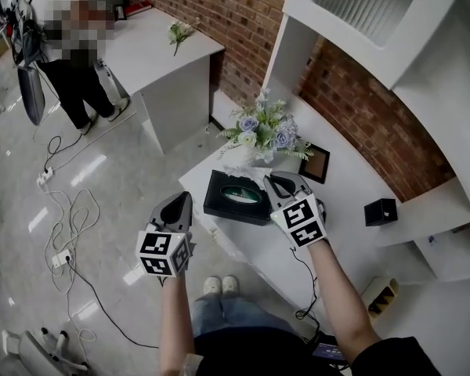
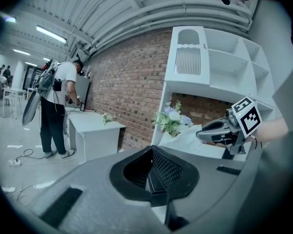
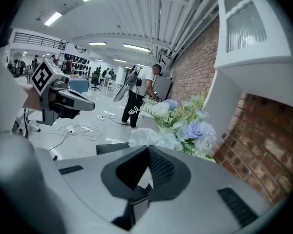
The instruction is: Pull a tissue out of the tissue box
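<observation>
You are pinching the tissue [image 2: 188, 136] in the right claw [image 1: 277, 181] above the box [image 1: 236, 197] on the desk [image 1: 345, 186], holding the left claw [image 1: 182, 202] pressed together and empty, mid-pull; next probably calls for lifting until it clears the slot.

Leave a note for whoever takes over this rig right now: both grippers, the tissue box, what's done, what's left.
Left gripper: shut, empty, beside the table, left of the box.
Right gripper: shut on the tissue, above the tissue box.
Done: tissue gripped and lifted.
Left: can't tell whether it is clear of the box; pull up until it is.
</observation>
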`<state>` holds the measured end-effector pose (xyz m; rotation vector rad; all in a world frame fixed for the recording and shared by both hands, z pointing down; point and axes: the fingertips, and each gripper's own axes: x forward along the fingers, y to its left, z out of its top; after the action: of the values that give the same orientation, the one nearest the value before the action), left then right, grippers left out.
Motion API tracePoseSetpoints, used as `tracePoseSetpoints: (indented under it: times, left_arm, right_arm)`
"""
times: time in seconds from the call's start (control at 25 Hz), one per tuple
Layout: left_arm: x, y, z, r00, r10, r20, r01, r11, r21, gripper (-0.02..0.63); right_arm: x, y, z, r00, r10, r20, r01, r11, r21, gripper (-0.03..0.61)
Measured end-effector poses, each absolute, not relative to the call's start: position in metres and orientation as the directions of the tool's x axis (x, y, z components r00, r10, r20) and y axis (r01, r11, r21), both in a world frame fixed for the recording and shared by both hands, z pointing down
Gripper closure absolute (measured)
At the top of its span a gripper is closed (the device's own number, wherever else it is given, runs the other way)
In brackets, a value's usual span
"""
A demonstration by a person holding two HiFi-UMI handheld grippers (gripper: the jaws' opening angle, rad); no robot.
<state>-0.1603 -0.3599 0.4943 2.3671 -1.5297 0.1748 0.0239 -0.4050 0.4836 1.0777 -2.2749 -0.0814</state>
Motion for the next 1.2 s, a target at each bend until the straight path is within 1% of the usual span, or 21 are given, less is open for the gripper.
tracePoseSetpoints:
  times: [0.24,0.44,0.6,0.8,1.0,1.2]
  left_arm:
    - [-0.150,-0.370,0.474,0.444,-0.867,0.228,-0.894,-0.411,0.177,0.604]
    - [-0.139,-0.380,0.454,0.456,-0.869,0.193,-0.888,-0.432,0.156,0.604]
    - [-0.128,-0.387,0.435,0.474,-0.865,0.163,-0.879,-0.456,0.137,0.604]
    - [-0.114,-0.393,0.415,0.491,-0.863,0.120,-0.870,-0.480,0.111,0.604]
    - [-0.104,-0.395,0.403,0.507,-0.856,0.101,-0.861,-0.499,0.097,0.604]
    - [-0.099,-0.396,0.395,0.518,-0.850,0.094,-0.855,-0.512,0.078,0.604]
  right_arm:
    - [0.032,-0.394,0.444,-0.507,-0.760,0.407,-0.699,0.639,0.322,0.578]
    - [0.054,-0.388,0.406,-0.504,-0.812,0.295,-0.757,0.580,0.300,0.578]
    - [0.076,-0.387,0.380,-0.466,-0.865,0.187,-0.843,0.498,0.201,0.578]
    - [0.105,-0.384,0.361,-0.376,-0.924,0.067,-0.925,0.378,0.019,0.578]
    - [0.126,-0.374,0.359,-0.299,-0.954,0.008,-0.950,0.297,-0.091,0.578]
    - [0.142,-0.366,0.369,-0.253,-0.967,-0.012,-0.952,0.251,-0.174,0.578]
